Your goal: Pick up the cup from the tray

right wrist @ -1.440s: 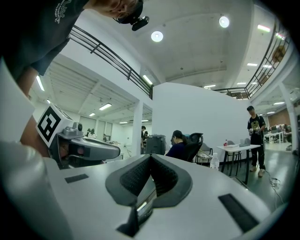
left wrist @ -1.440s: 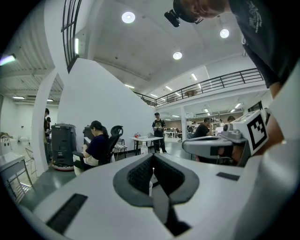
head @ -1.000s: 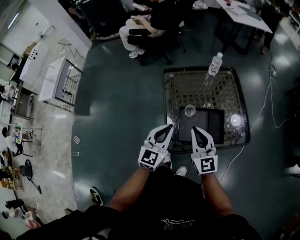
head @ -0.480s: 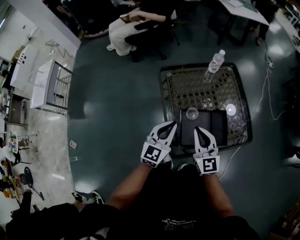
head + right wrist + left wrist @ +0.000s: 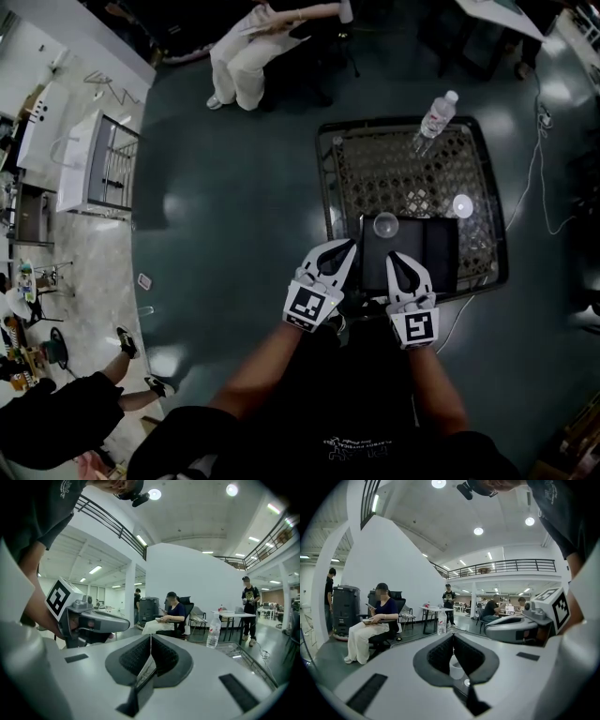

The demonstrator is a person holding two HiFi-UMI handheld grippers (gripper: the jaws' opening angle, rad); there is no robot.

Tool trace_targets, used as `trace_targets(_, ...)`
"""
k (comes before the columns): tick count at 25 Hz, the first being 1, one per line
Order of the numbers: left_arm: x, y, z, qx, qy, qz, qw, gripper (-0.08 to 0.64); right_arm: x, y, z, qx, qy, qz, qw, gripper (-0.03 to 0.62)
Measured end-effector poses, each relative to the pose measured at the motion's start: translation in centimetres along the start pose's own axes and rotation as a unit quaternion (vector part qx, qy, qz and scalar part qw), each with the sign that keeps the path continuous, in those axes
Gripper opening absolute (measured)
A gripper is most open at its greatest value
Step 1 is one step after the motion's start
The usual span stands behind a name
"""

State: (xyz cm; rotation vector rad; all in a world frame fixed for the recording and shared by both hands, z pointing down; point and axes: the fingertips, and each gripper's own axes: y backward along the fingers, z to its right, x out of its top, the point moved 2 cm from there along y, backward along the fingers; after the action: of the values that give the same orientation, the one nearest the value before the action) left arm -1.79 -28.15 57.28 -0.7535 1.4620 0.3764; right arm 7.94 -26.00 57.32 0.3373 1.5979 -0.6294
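A clear cup (image 5: pixel 385 225) stands upright at the far left corner of a black tray (image 5: pixel 422 258) on a wire-mesh table (image 5: pixel 375 169). My left gripper (image 5: pixel 350 245) hovers at the tray's near left edge, shut and empty, its tips just short of the cup. In the left gripper view the cup (image 5: pixel 456 667) shows through the gap behind the shut left gripper (image 5: pixel 453 635). My right gripper (image 5: pixel 391 255) is over the tray's near edge, shut and empty. In the right gripper view the right gripper (image 5: pixel 151 636) has its tips touching.
A water bottle (image 5: pixel 436 116) stands at the table's far edge, and a small clear lid or cup (image 5: pixel 462 205) sits right of the tray. A seated person (image 5: pixel 253 47) is beyond the table. Another person (image 5: pixel 56 422) crouches at lower left. A cable (image 5: pixel 536 192) runs along the floor.
Both grippers have moved a little down and forward, nearer the tray, still shut. A person in black has come into view at the lower left.
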Motion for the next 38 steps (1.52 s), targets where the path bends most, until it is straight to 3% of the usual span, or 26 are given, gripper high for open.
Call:
trace_targets(13,-2.3,-1.1,-0.6,0.035,0.017,-0.026,0.9989,0.011,-3.8,-1.3,1.6,0.033,-0.014,-0.064,0.997,0.019)
trace_targets(23,-4.0,-2.1,-1.1,0.05,0.023,-0.047,0.9974,0.011,-8.4,-2.8,3.3,0.025,-0.023,-0.123,0.992,0.162)
trace_targets(31,-4.7,-2.3,-1.6,0.066,0.024,-0.056,0.9959,0.011,-12.5,-5.2,3.9,0.047,-0.035,-0.18,0.982,0.28)
trace_targets(38,-5.2,-1.9,-2.5,0.083,0.028,-0.065,0.994,0.011,-15.0,-7.1,4.0,0.059,-0.039,-0.213,0.975,0.299)
